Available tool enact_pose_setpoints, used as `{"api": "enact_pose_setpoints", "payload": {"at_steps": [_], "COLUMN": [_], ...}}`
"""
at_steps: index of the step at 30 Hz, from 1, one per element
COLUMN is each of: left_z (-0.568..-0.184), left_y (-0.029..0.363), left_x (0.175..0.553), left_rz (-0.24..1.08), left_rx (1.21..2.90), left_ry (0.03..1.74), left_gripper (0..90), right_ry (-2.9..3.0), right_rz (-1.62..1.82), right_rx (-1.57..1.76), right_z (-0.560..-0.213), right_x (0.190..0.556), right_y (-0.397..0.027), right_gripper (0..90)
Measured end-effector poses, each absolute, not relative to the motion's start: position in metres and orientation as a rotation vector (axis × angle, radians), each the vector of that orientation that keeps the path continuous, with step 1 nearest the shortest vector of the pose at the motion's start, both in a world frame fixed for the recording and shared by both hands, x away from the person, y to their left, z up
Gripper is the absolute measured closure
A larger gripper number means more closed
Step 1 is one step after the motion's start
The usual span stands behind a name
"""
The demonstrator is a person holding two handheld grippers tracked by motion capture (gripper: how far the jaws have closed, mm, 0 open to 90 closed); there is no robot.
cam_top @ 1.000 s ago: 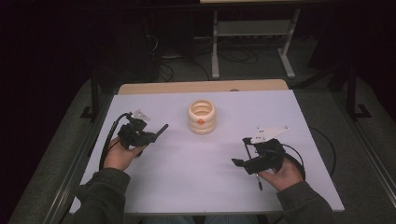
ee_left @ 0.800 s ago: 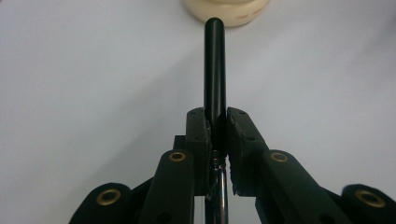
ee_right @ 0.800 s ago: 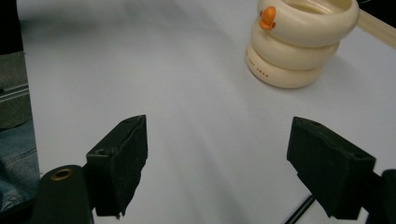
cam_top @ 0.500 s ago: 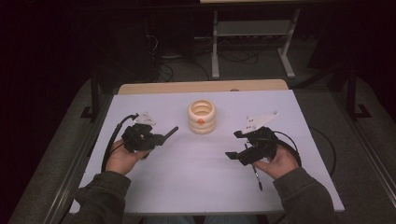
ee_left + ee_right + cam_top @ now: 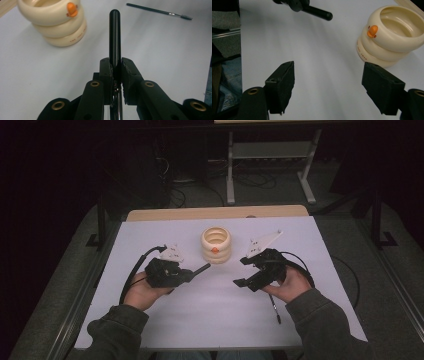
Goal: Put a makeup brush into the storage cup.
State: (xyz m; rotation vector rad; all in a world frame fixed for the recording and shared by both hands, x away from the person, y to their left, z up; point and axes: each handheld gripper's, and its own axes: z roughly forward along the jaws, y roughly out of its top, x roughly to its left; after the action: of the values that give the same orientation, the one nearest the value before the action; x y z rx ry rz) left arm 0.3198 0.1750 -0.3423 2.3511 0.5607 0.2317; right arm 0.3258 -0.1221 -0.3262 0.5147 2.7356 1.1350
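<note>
A: Start with the biggest thing. What carries it all?

B: The white counter (image 5: 210, 320), which takes up the lower middle of the high view, with dark floor around it.

A: And on it?

B: A cream holder of three stacked rings with a small orange duck bill on its front (image 5: 216, 245), upright at the centre of that view, just above the two hands. In the left gripper view it sits in the upper left corner (image 5: 53, 22); in the right gripper view, upper right (image 5: 390, 37).

A: The left tongs?

B: The left tongs (image 5: 192, 272) are left of centre in the high view, pointing right toward the holder. They are clamped narrow on a black rod-like handle (image 5: 115, 37), which runs straight up the middle of the left gripper view from between the pads. Its rounded end stands near the holder but apart from it.

A: The right tongs?

B: The right tongs (image 5: 243, 271), right of centre, stand wide with nothing but bare counter between the pads (image 5: 283, 85). They have just been closing a little.

A: Anything smaller?

B: A thin brush (image 5: 274, 309) lying on the counter below the right hand, lower right of centre; it also shows at the top right of the left gripper view (image 5: 160, 11).
</note>
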Motion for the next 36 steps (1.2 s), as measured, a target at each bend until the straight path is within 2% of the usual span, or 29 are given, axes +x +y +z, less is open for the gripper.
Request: {"api": "enact_pose_setpoints", "payload": {"at_steps": [6,14,23,36], "left_z": [-0.343,-0.347,-0.352,-0.352], "left_y": [0.162,0.144,0.127,0.113], "left_x": [0.315,0.308,0.301,0.294], "left_rz": [0.199,0.168,0.127,0.063], "left_rx": [2.354,2.406,2.446,2.45], "left_ry": [0.474,0.349,0.216,0.127], "left_gripper": [79.8,79.8,79.8,79.7], "right_ry": [2.76,2.832,2.93,3.051], "right_rz": [1.127,1.109,1.063,1.03], "right_rx": [0.481,0.35,0.251,0.109], "right_z": [-0.327,-0.332,-0.342,-0.354], "right_x": [0.326,0.33,0.328,0.32], "right_y": [-0.119,-0.104,-0.088,-0.084], "right_gripper": [26.1,34.0,48.3,70.1]}}
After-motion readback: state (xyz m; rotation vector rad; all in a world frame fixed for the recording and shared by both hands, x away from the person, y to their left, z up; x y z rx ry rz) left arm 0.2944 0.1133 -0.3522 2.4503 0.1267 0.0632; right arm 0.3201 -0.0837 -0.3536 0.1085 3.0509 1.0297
